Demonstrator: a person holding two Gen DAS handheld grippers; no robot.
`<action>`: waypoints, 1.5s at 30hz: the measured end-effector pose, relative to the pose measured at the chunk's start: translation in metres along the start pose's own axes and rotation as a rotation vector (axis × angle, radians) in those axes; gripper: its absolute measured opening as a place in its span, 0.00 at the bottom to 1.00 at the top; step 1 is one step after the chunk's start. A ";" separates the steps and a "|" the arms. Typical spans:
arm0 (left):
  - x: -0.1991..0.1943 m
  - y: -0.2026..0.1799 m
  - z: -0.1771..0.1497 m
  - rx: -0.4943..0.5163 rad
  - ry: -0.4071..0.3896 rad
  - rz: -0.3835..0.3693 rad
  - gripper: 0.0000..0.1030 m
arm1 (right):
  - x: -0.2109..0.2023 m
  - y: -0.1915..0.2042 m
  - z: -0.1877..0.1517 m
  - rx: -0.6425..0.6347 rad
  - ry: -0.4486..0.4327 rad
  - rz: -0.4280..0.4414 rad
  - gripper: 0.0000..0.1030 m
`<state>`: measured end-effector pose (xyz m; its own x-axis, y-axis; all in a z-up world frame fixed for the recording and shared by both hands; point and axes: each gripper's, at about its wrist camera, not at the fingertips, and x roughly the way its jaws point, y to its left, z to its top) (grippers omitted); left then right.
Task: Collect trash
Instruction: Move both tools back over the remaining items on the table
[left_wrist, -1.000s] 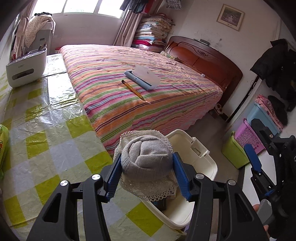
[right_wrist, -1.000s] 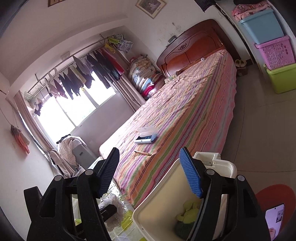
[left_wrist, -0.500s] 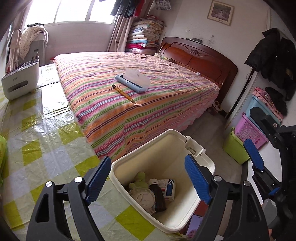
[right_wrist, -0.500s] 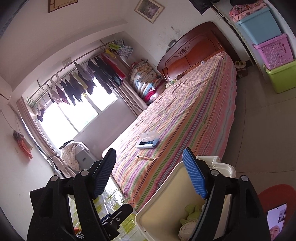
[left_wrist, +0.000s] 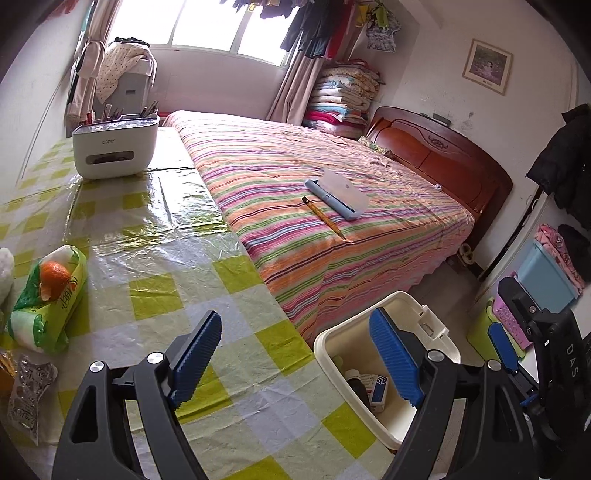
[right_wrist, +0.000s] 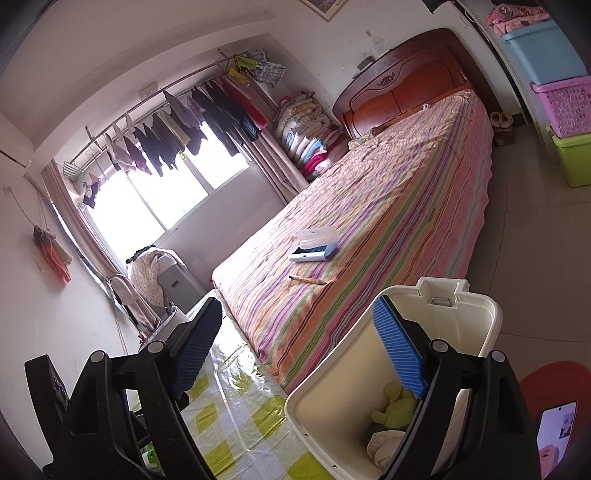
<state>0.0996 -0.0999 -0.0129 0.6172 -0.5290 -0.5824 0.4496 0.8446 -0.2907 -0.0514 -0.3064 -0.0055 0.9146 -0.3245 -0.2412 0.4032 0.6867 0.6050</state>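
Observation:
My left gripper (left_wrist: 295, 356) is open and empty above the table edge, left of the cream trash bin (left_wrist: 402, 306). The bin holds a dark bottle (left_wrist: 356, 384) and a small box (left_wrist: 378, 387). The right wrist view shows the bin (right_wrist: 491, 314) with a green plush (right_wrist: 393, 406) and the lace-edged hat (right_wrist: 384, 443) inside. My right gripper (right_wrist: 297, 352) is open and empty above the bin's near rim. On the table at left lie an orange peel (left_wrist: 53, 278) on a green tissue pack (left_wrist: 48, 302) and a clear wrapper (left_wrist: 27, 391).
The table has a green-checked plastic cover (left_wrist: 155, 291). A white organiser box (left_wrist: 114, 147) stands at its far end. The striped bed (left_wrist: 332, 206) with a pencil case and pencil adjoins the table. Coloured storage bins (right_wrist: 565, 122) stand by the right wall.
My left gripper opened and dropped the lace-edged hat into the bin, then swung left and back over the table. The right gripper stayed open near the bin.

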 end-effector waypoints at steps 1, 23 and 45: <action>-0.005 0.006 0.000 -0.003 -0.011 0.014 0.78 | 0.001 0.002 -0.001 -0.003 0.007 0.003 0.81; -0.116 0.215 0.001 -0.382 -0.116 0.393 0.78 | 0.034 0.052 -0.049 -0.076 0.194 0.087 0.82; -0.091 0.301 -0.024 -0.454 0.088 0.537 0.78 | 0.056 0.099 -0.105 -0.187 0.366 0.153 0.82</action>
<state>0.1635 0.2040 -0.0654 0.6154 -0.0376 -0.7873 -0.2275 0.9479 -0.2231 0.0426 -0.1884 -0.0383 0.9014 0.0192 -0.4326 0.2296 0.8257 0.5152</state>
